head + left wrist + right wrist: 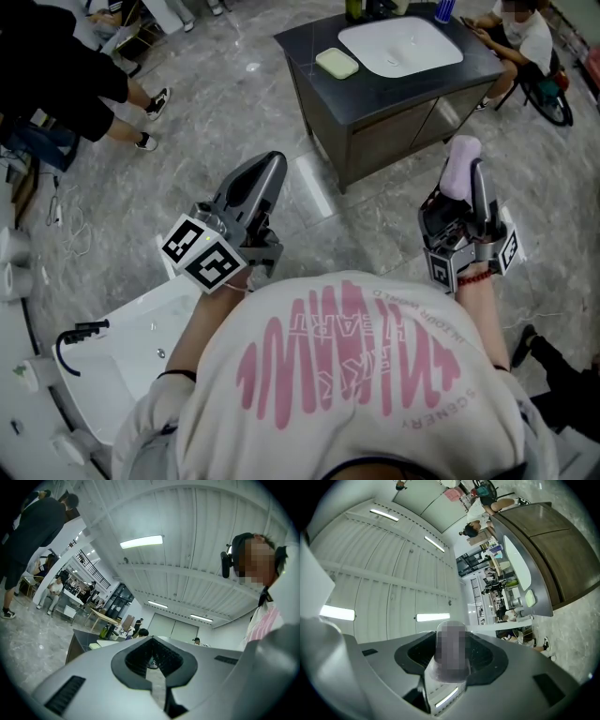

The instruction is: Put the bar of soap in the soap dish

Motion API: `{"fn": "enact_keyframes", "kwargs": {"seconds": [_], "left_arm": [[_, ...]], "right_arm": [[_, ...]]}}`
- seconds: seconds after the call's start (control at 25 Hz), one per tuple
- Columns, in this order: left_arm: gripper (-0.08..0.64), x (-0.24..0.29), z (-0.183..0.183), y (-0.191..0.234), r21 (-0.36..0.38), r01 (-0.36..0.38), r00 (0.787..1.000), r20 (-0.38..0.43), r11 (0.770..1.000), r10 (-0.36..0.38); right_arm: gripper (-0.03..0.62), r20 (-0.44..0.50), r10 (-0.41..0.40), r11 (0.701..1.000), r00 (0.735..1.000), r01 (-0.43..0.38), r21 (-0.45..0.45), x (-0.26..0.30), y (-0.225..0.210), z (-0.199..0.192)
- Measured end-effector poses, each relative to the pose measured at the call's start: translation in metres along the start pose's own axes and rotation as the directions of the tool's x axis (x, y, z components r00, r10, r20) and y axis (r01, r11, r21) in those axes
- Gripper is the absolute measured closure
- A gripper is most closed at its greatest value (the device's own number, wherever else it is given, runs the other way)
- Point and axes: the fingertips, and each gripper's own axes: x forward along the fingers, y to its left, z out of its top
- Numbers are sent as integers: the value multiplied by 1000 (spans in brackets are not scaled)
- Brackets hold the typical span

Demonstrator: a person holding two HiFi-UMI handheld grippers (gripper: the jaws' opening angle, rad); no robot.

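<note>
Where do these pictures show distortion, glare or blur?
Left gripper view: fisheye bending, black corners, a ceiling lamp glares. Right gripper view: same bending, the bar of soap in the right gripper looks blurred. Head view: even light, sharp.

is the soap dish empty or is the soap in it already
Empty. The soap dish on the counter holds nothing; the bar of soap is clamped in the right gripper, well short of it.

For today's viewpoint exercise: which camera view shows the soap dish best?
Head view: the soap dish lies whole, seen from above, on the counter beside the basin. Right gripper view shows it small and slanted; left gripper view, at most a pale sliver.
</note>
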Motion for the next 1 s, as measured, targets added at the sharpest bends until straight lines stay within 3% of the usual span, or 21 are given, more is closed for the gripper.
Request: {"fn": "enact_keyframes", "kwargs": {"seconds": [0.48, 0.76, 1.0], "left_arm": [[551, -4, -24, 23, -26, -71, 997, -31, 997, 70], [551, -3, -16, 36, 30, -135, 991, -15, 990, 136], [551, 44, -8, 83, 22, -221, 975, -25, 975, 221]], "right_arm": [[390, -21, -46, 999, 999, 46, 17, 13, -22, 14], [390, -71, -21, 998, 997, 25, 54, 39, -48, 26], [390, -125, -48, 994, 991, 60, 94, 97, -90, 70]]}}
